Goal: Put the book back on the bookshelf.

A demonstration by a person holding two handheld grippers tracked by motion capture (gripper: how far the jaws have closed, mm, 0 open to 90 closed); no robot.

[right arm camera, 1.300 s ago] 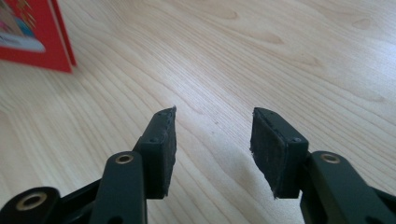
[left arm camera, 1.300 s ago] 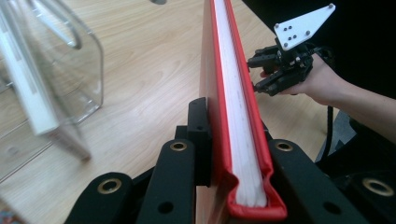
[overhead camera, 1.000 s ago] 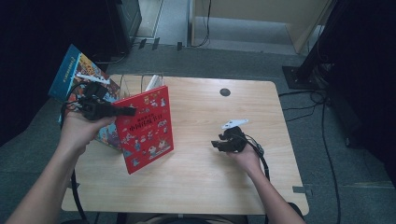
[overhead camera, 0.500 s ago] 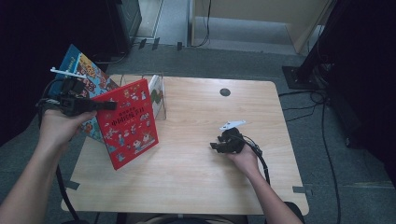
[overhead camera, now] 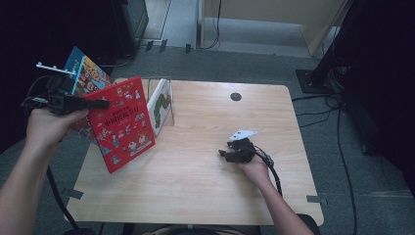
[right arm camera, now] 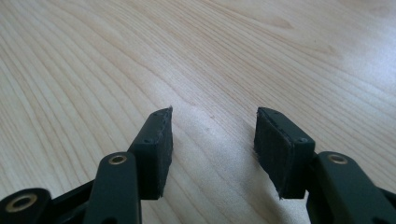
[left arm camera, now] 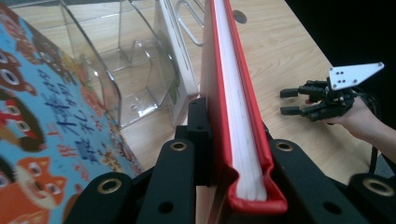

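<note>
— So, what is the left gripper (left arm camera: 233,154) gripping?
— It is clamping the red book (overhead camera: 122,122) by its edge, lifted at the table's (overhead camera: 205,191) left side.
— And farther right?
— Its partner, the right gripper (right arm camera: 212,140), is resting gaping on bare wood, holding nothing.

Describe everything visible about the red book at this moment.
The red book is a thin hardcover with a glossy red cover printed with small cartoon figures and white pages visible along its edge. It is closed, held tilted above the left part of the wooden table, clamped at one edge between the jaws of the left gripper. A blue illustrated book lies behind it; a clear plastic rack stands beside it.
</note>
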